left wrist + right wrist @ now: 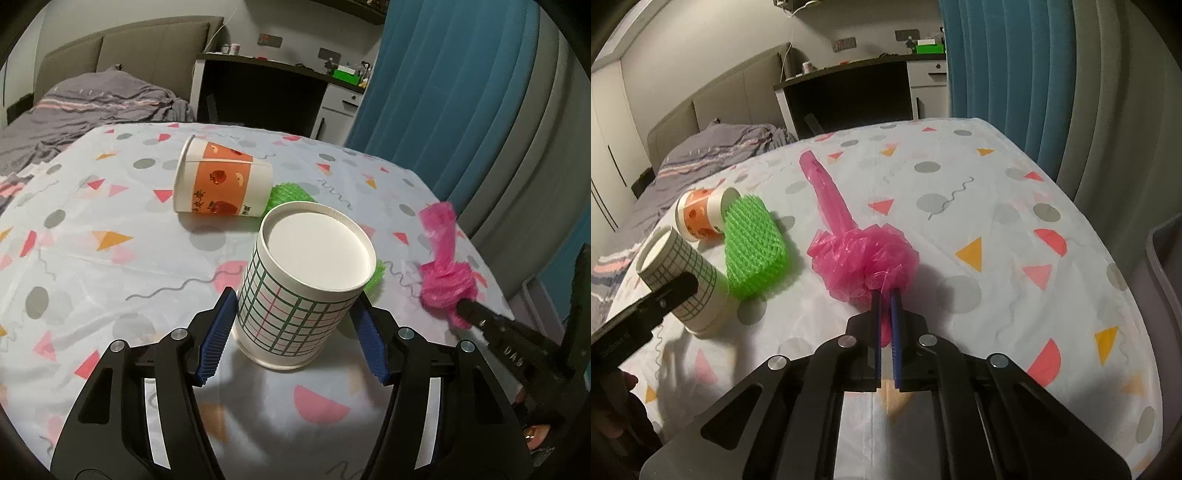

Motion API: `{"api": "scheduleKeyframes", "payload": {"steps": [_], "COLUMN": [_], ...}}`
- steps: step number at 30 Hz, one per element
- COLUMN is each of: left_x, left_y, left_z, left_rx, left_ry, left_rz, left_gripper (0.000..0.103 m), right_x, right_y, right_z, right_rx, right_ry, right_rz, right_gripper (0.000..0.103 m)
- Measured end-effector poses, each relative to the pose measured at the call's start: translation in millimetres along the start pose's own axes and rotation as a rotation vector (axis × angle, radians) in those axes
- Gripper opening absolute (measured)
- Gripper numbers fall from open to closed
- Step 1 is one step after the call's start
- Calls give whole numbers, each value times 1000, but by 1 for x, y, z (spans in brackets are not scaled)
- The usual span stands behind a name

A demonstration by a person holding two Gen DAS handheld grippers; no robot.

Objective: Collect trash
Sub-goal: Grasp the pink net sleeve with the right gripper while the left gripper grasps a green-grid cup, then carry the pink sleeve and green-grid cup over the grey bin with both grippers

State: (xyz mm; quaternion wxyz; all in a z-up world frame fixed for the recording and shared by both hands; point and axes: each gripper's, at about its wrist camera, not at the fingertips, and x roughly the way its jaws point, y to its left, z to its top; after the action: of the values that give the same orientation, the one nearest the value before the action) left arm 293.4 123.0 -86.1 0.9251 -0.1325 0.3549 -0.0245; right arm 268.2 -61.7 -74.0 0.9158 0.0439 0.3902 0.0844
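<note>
- My left gripper [295,306] has its jaws apart around the checked paper cup [301,284], which stands upside down on the tablecloth [110,288]; I cannot tell whether the blue pads [218,332] touch its wall.
- Behind it the orange paper cup [221,181] lies on its side.
- The green foam net [753,247] is mostly hidden behind the checked cup in my left view; my right view shows it flat, beside both cups.
- My right gripper [885,295] is clamped on the pink plastic bag [864,258], its bunched end hiding my fingertips.
- At the far right a grey bin [1167,258] is cut off by the frame.
</note>
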Motion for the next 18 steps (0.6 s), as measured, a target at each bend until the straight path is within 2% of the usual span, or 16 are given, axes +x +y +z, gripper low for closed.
{"api": "scheduleKeyframes", "payload": {"steps": [7, 18], "left_x": [-24, -78], "left_y": [-4, -29], "left_z": [-6, -17], "left_rx": [18, 41], "left_ry": [-12, -68], "left_rz": [21, -11], "left_gripper": [61, 61], "right_x": [-8, -81], "right_y": [0, -7], "right_z": [-2, -17], "right_rx": [-11, -5], "right_ry": [-6, -88], "right_rz": [-11, 1], "right_gripper": [5, 5]}}
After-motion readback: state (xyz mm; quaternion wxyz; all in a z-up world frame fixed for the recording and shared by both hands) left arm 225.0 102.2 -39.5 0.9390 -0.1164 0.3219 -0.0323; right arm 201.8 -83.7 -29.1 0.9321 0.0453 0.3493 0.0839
